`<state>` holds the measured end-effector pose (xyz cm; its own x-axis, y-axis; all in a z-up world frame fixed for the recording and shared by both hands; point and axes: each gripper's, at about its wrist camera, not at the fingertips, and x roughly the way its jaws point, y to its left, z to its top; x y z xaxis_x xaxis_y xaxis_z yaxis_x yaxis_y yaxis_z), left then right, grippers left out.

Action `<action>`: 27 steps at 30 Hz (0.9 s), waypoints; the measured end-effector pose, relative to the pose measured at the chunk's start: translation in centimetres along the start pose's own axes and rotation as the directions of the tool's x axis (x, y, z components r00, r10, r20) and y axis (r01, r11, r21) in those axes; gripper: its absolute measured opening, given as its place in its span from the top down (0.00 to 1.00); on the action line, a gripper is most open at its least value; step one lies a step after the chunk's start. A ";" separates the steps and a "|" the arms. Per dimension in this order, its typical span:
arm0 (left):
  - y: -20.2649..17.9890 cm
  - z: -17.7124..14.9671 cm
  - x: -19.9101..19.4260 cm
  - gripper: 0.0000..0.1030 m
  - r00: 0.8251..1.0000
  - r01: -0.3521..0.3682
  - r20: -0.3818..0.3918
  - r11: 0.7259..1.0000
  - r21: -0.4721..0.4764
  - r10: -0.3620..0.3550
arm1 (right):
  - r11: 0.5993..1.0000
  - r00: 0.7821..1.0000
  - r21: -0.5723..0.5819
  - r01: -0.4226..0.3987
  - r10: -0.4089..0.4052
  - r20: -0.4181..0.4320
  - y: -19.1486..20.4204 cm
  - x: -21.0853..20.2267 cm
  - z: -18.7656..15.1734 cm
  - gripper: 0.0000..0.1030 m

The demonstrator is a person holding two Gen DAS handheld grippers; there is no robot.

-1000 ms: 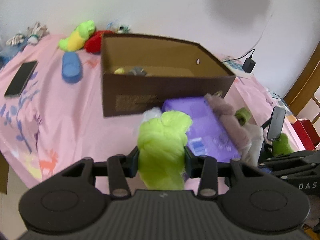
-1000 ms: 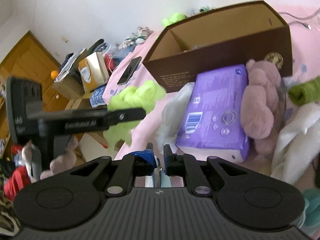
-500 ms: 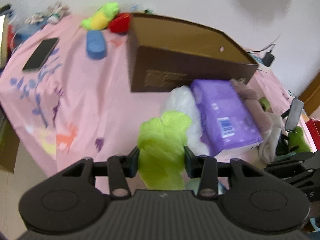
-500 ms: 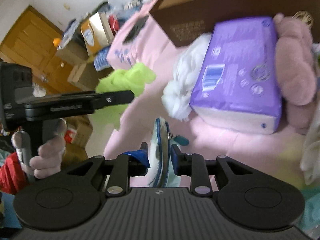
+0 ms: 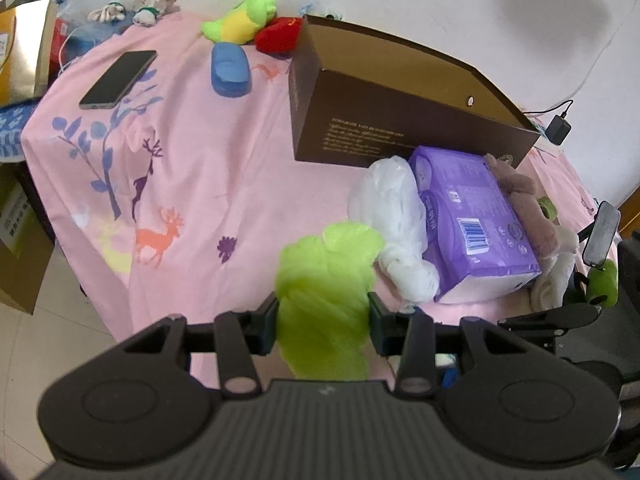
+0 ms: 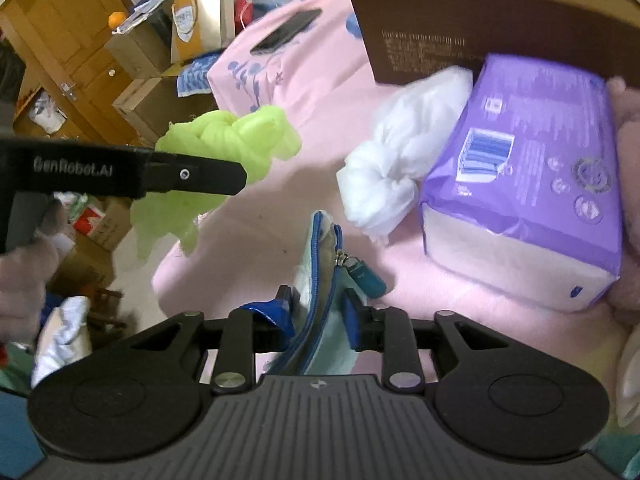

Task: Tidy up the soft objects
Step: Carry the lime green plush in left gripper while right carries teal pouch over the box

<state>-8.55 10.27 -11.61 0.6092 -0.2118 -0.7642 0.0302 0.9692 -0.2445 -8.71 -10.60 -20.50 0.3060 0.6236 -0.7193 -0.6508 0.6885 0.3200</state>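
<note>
Your left gripper point(image 5: 322, 316) pinches the lime cloth point(image 5: 326, 280) above the bed's near edge, while your right gripper point(image 6: 319, 318) clamps the zippered pouch point(image 6: 320, 280).

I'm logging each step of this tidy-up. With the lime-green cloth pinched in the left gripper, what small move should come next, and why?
Probably carry the lime-green cloth forward and up toward the brown box. The left gripper is shut on it, hanging near the bed's edge, and the box's open top lies ahead beyond the white bundle.
</note>
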 end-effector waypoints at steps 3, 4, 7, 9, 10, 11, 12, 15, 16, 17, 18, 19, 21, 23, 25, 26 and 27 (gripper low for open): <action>0.0 0.0 0.1 0.58 1.000 -0.001 -0.003 1.000 0.002 0.001 | 1.000 1.000 -0.011 -0.008 0.009 0.029 0.0 -0.2 -0.3 1.00; -0.1 -0.1 0.0 0.58 1.000 -0.001 -0.002 1.000 0.005 0.001 | 1.000 0.999 -0.008 -0.012 0.012 0.048 -0.1 -0.6 -0.4 1.00; -0.3 0.0 0.0 0.58 1.000 0.004 0.001 1.000 0.014 -0.004 | 1.000 0.993 -0.001 -0.010 0.010 0.113 -0.3 -2.1 -0.3 1.00; -0.5 0.2 -0.1 0.58 1.000 0.008 0.004 1.000 0.023 -0.008 | 1.000 0.990 0.020 -0.021 0.018 0.140 -0.7 -3.0 0.0 1.00; -0.7 0.2 -0.1 0.58 1.000 0.010 0.006 1.000 0.027 -0.010 | 0.999 0.987 0.030 -0.017 0.012 0.157 -1.0 -3.6 0.1 1.00; -0.9 0.3 -0.1 0.58 1.000 0.015 0.008 0.999 0.032 -0.015 | 0.999 0.984 0.040 -0.020 0.013 0.177 -1.2 -4.2 0.2 1.00; -1.1 0.5 -0.1 0.58 1.000 0.021 0.010 0.999 0.037 -0.021 | 0.998 0.980 0.054 -0.023 0.012 0.197 -1.5 -4.9 0.4 1.00; -1.9 1.1 -0.1 0.58 0.999 0.038 0.021 0.998 0.059 -0.039 | 0.996 0.968 0.086 -0.008 -0.014 0.251 -2.2 -6.9 1.1 1.00; -2.2 1.4 -0.2 0.58 0.998 0.047 0.028 0.997 0.068 -0.049 | 0.995 0.963 0.095 -0.003 -0.023 0.267 -2.5 -7.6 1.5 1.00; -2.6 1.8 -0.2 0.58 0.998 0.057 0.037 0.996 0.075 -0.060 | 0.995 0.958 0.103 0.004 -0.034 0.285 -2.9 -8.4 2.0 1.00; -2.9 2.2 -0.3 0.58 0.997 0.065 0.045 0.994 0.083 -0.069 | 0.994 0.954 0.107 0.011 -0.042 0.296 -3.3 -8.9 2.3 1.00; -3.4 2.7 -0.4 0.58 0.995 0.073 0.057 0.993 0.094 -0.078 | 0.994 0.949 0.112 0.020 -0.054 0.311 -3.8 -9.6 2.9 1.00; -4.1 3.8 -0.4 0.58 0.992 0.091 0.074 0.990 0.111 -0.099 | 0.991 0.939 0.132 0.027 -0.070 0.336 -4.8 -10.6 3.8 1.00; -5.0 5.3 -0.3 0.58 0.988 0.109 0.097 0.985 0.133 -0.123 | 0.988 0.930 0.150 0.028 -0.081 0.359 -5.8 -11.6 5.0 1.00; -5.7 6.8 -0.3 0.58 0.983 0.119 0.119 0.981 0.152 -0.137 | 0.987 0.918 0.157 0.032 -0.092 0.385 -6.8 -12.4 6.5 1.00; -6.1 7.7 -0.2 0.58 0.981 0.125 0.130 0.979 0.159 -0.147 | 0.987 0.913 0.160 0.033 -0.095 0.396 -7.1 -12.7 7.3 1.00; -6.4 8.5 -0.1 0.58 0.978 0.131 0.138 0.978 0.164 -0.155 | 0.986 0.907 0.163 0.032 -0.097 0.410 -7.6 -13.1 8.0 1.00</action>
<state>-2.09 5.15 -4.91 0.7005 -0.3396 -0.6277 0.2397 0.9404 -0.2413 -2.21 -21.10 -8.57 0.6254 0.6506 -0.4308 -0.5190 0.7591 0.3931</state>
